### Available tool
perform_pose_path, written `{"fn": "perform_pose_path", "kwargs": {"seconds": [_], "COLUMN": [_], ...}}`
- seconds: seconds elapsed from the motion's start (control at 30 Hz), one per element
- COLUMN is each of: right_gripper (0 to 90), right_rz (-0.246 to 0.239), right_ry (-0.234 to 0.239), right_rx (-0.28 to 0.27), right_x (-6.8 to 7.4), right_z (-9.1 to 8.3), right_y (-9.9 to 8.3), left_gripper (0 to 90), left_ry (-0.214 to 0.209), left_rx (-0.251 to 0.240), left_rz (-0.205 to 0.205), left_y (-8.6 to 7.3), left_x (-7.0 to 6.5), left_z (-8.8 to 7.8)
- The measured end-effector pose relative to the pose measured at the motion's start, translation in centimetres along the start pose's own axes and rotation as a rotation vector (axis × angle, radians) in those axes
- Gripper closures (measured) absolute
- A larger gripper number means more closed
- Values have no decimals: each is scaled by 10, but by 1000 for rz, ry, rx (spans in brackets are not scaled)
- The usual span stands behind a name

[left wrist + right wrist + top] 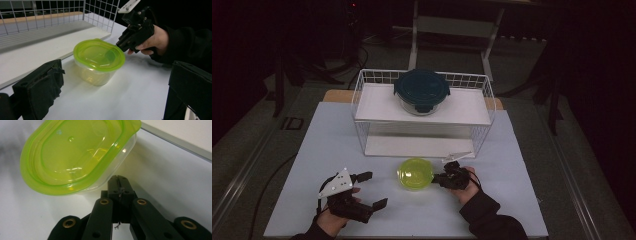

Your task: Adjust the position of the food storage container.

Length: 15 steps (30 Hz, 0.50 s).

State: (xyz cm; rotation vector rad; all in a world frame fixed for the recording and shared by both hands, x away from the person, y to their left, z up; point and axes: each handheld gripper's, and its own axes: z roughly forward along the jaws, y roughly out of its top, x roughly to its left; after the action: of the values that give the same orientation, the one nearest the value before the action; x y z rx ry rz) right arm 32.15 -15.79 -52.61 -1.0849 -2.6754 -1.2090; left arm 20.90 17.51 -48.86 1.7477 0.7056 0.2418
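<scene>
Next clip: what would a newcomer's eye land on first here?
The bright lime-green lidded container stands out, sitting on the pale table just in front of the white wire rack. The right claw, jaws shut, has its tip at the container's rim, while the left claw waits open to the container's left. On the rack's upper shelf sits a round glass container with a dark teal lid.

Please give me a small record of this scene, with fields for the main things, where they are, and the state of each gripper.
container: clear tub with green lid, on white table, before the rack
rack: white wire rack, at the back of the table
on rack: glass bowl with dark lid, top shelf
left gripper: open, apart from the tub
right gripper: shut, tips at the tub's lid edge
</scene>
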Motion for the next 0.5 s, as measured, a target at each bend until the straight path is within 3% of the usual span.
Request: {"fn": "perform_pose_path", "kwargs": {"seconds": [0.5], "right_gripper": [898], "right_rz": [-32], "right_ry": [24], "right_rx": [17], "right_x": [12], "right_z": [19], "right_y": [10], "left_gripper": [0], "left_ry": [1], "left_rx": [0], "left_rz": [0], "left_y": [0], "left_x": [2], "left_z": [-1]}}
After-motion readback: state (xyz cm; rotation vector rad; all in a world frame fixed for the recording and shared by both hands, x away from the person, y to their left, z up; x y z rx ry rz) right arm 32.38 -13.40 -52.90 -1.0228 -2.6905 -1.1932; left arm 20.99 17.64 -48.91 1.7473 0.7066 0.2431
